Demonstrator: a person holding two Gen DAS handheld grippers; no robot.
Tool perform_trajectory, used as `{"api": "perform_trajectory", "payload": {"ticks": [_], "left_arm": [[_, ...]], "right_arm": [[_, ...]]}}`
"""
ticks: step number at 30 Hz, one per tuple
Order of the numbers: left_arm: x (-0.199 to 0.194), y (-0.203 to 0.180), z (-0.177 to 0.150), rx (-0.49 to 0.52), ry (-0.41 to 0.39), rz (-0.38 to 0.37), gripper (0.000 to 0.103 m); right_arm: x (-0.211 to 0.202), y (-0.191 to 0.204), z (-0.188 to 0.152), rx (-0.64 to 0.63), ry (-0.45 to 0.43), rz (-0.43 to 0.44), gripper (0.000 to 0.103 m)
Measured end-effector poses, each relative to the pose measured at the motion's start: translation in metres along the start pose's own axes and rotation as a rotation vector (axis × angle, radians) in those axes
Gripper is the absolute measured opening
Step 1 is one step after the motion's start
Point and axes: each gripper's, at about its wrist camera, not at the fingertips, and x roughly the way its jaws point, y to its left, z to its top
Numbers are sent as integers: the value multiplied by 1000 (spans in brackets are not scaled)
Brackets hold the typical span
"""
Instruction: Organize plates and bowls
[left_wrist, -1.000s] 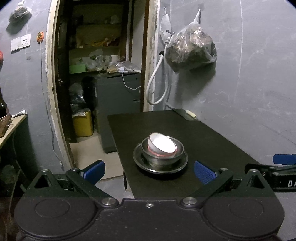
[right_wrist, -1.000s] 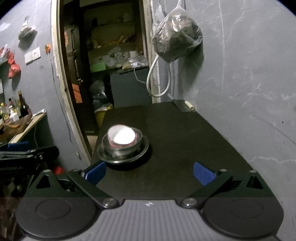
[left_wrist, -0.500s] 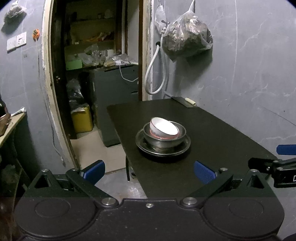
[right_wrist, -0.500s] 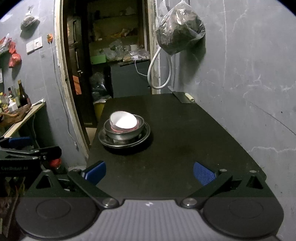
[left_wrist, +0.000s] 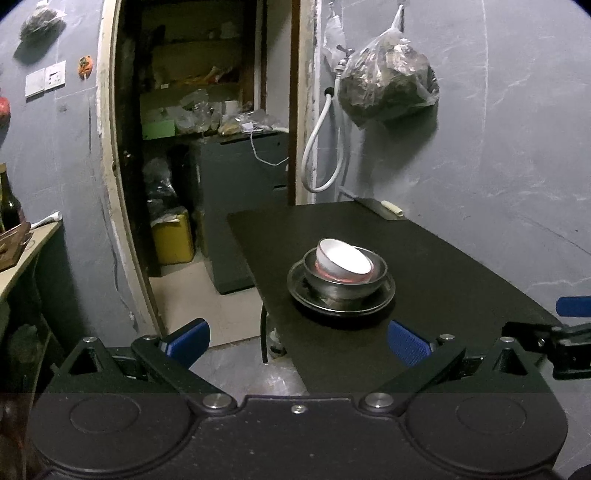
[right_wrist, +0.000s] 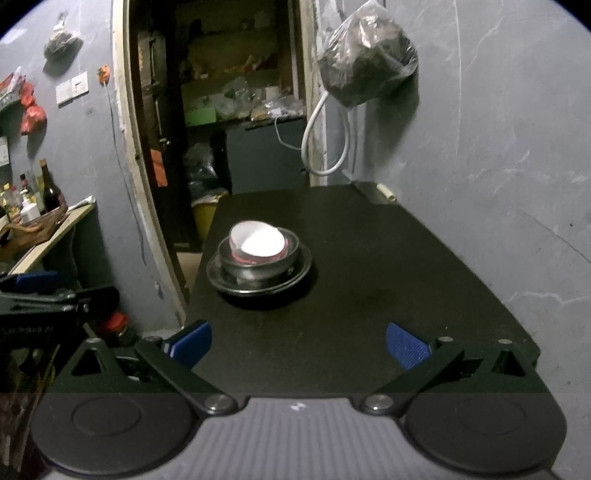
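Both your left gripper (left_wrist: 297, 341) and your right gripper (right_wrist: 298, 341) are spread wide and carry nothing, while the stack sits at centre frame in both views: a white bowl (left_wrist: 343, 260) tilted inside a steel bowl (left_wrist: 345, 282), which stands on a steel plate (left_wrist: 341, 301) on the black table (right_wrist: 388, 266). The white bowl leans toward the upper left of the left wrist view, so a nudge on its raised rim could tip it out or make it clatter against the steel. The stack also sits near the table's left edge (left_wrist: 255, 273), so a sideways push from the right could slide the plate toward the drop.
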Motion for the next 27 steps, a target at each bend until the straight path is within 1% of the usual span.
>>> {"api": "perform_trajectory", "payload": {"ticks": [10, 27], "left_arm": [[2, 2, -1, -29, 3, -12, 102], [-3, 2, -5, -20, 6, 11, 102]], "right_arm": [[-2, -3, 1, -8, 5, -20, 103], [-1, -3, -2, -6, 14, 6, 103]]}}
